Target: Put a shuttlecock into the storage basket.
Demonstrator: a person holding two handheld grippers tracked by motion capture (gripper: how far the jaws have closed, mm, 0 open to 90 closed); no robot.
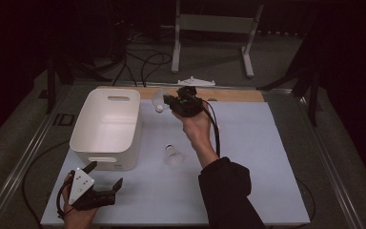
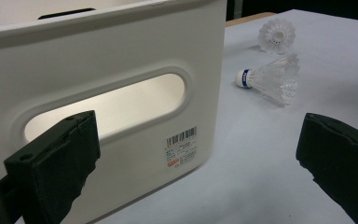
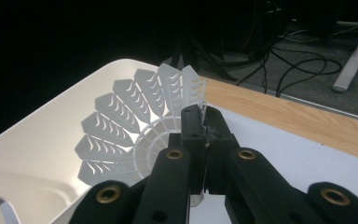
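Note:
My right gripper (image 1: pixel 168 101) is raised at the white bin's (image 1: pixel 106 125) far right corner. It is shut on the skirt edge of a white plastic shuttlecock (image 1: pixel 158 99). In the right gripper view the jaws (image 3: pixel 204 125) pinch the skirt's rim, and the shuttlecock (image 3: pixel 130 128) hangs over the bin's corner (image 3: pixel 37 154). A second shuttlecock (image 1: pixel 173 155) with a blue band lies on its side on the white mat (image 2: pixel 270 79). My left gripper (image 1: pixel 106 175) rests open at the bin's near left corner, its jaws (image 2: pixel 196 126) wide apart and facing the bin's handle slot (image 2: pixel 121 100).
In the left gripper view another white shuttlecock (image 2: pixel 276 33) shows farther back; I cannot tell whether it is the held one. A wooden strip (image 1: pixel 238 94) borders the mat's far edge. Cables (image 1: pixel 147 62) and a white stand (image 1: pixel 212 28) are on the floor beyond.

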